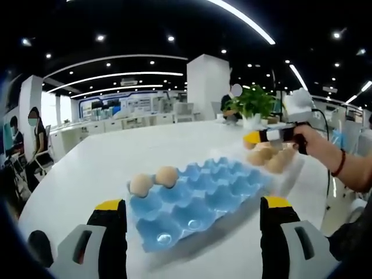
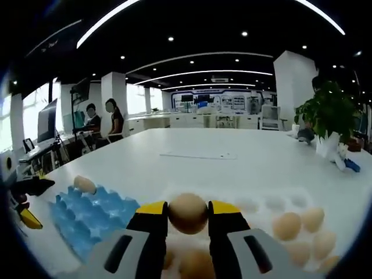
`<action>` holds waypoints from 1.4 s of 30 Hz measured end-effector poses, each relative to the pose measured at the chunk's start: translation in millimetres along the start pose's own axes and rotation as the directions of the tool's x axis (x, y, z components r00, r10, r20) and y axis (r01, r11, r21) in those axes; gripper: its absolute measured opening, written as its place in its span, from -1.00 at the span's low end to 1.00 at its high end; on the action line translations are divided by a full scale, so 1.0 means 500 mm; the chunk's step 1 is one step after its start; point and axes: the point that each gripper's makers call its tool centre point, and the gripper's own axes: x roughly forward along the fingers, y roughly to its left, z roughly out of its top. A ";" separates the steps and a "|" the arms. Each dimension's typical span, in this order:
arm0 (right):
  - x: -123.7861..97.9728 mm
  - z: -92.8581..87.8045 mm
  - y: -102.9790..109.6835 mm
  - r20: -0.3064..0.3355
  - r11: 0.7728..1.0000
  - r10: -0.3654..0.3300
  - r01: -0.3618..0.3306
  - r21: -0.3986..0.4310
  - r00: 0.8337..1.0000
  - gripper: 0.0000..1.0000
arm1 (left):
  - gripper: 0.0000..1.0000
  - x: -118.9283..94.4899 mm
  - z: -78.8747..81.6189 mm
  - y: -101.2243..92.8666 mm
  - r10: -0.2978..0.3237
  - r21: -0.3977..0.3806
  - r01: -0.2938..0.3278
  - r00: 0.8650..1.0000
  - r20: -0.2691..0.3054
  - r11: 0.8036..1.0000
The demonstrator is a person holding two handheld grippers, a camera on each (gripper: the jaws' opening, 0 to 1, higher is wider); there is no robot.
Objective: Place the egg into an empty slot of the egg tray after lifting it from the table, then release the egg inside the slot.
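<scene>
Right now the brown egg (image 2: 188,213) sits pinched between the yellow-tipped jaws of the right gripper (image 2: 188,216), lifted off the white counter (image 2: 232,168). Below and to the right of it in the right gripper view, loose eggs (image 2: 302,229) lie in a cluster on the counter. To its left lies the blue egg tray (image 2: 87,218), with one egg (image 2: 85,184) seated at the tray's far edge.

In the left gripper view the right gripper (image 1: 273,135) shows at the right, held in a person's hand (image 1: 311,139) above the loose eggs (image 1: 268,157), just beyond the tray's far right end. The blue egg tray (image 1: 197,200) lies flat on the counter (image 1: 116,157), most of its slots bare; two eggs (image 1: 154,180) sit side by side in slots at its left corner. The left gripper (image 1: 192,218) has its jaws spread wide, one on each side of the tray's near end, holding nothing. A potted green plant (image 1: 253,104) stands on the counter's far side. People sit at desks in the background.
</scene>
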 end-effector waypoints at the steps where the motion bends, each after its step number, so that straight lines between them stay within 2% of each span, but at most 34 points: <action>1: 0.002 0.001 0.007 0.000 1.000 0.008 -0.008 -0.001 1.000 -0.44 | 0.94 -0.001 -0.001 0.001 0.002 0.000 -0.002 1.000 -0.001 1.000; 18: 0.028 0.007 0.097 -0.007 0.995 0.095 -0.095 -0.030 0.995 -0.44 | 0.94 -0.011 -0.010 0.009 0.004 0.006 -0.004 1.000 -0.002 1.000; 28: 0.044 0.013 0.148 -0.008 0.988 0.149 -0.149 -0.050 0.989 -0.44 | 0.94 -0.007 -0.006 0.033 0.005 0.012 -0.005 1.000 -0.005 1.000; 33: 0.046 0.015 0.194 0.000 0.976 0.203 -0.202 -0.080 0.979 -0.44 | 0.94 -0.007 -0.005 0.029 0.001 0.015 -0.001 1.000 -0.005 1.000; 42: 0.065 0.021 0.249 0.005 0.960 0.267 -0.266 -0.089 0.964 -0.44 | 0.95 -0.015 -0.008 0.010 0.001 0.015 -0.001 1.000 -0.010 1.000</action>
